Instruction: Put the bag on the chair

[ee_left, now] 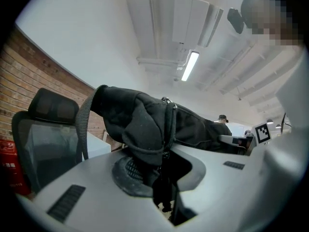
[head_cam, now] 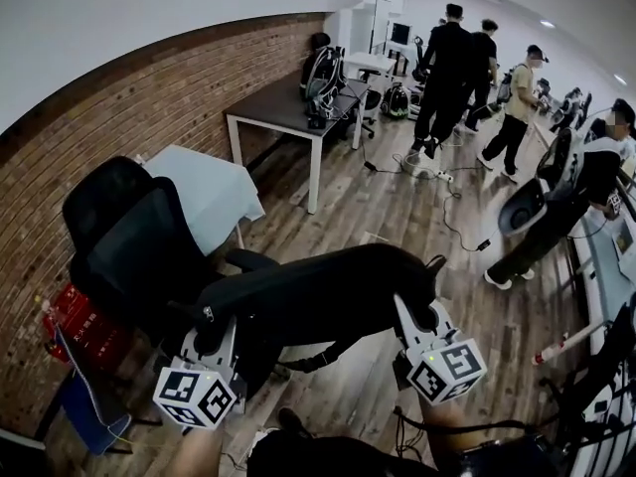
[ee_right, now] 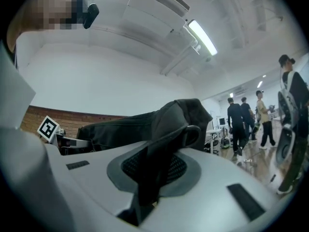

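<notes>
Jaws of left gripper (head_cam: 211,334), right gripper (head_cam: 409,306) clamp bag (head_cam: 318,288); chair (head_cam: 129,237) seat hidden

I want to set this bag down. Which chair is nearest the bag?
The black chair by the brick wall, right beside the bag. The other chairs stand much farther across the room.

Black bag (head_cam: 328,291); black chair (head_cam: 119,227); brown brick wall (head_cam: 149,97).
</notes>
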The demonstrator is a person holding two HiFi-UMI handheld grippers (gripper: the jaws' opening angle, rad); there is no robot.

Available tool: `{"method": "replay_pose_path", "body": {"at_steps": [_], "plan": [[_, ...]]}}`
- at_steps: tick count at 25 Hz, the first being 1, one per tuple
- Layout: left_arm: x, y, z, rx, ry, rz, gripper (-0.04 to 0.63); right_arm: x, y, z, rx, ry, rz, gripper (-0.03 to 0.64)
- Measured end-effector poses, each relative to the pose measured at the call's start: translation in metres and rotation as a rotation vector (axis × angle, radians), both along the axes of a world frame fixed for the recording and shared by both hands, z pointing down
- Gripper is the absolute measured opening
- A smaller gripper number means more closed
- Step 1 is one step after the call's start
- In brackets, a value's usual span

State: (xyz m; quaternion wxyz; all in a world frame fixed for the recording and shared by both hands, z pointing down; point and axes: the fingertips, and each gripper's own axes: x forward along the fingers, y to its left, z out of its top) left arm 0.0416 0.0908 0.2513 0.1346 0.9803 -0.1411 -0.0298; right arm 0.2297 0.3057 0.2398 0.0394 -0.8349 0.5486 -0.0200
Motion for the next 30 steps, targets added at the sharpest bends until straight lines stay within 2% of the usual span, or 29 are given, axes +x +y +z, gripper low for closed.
{"method": "replay_pose_path", "body": {"at_steps": [5, 12, 24, 30], "plan": [[-0.011, -0.049, 0.004, -0.032, 0.019, -0.079, 0.064, 0.006, -0.064, -0.005, -0.029, 0.007, -0.071, 0.049], [-0.026, -0.105, 0.003, -0.020, 0.029, -0.189, 0.064, 0.011, -0.144, -0.007, -0.021, 0.013, -0.180, 0.049], [-0.071, -0.152, 0.012, -0.003, -0.003, -0.400, 0.064, 0.000, -0.247, 0.006, -0.015, -0.013, -0.398, 0.049], [-0.083, -0.173, 0.012, -0.019, -0.014, -0.557, 0.064, 0.002, -0.302, 0.010, -0.027, -0.027, -0.545, 0.049]]}}
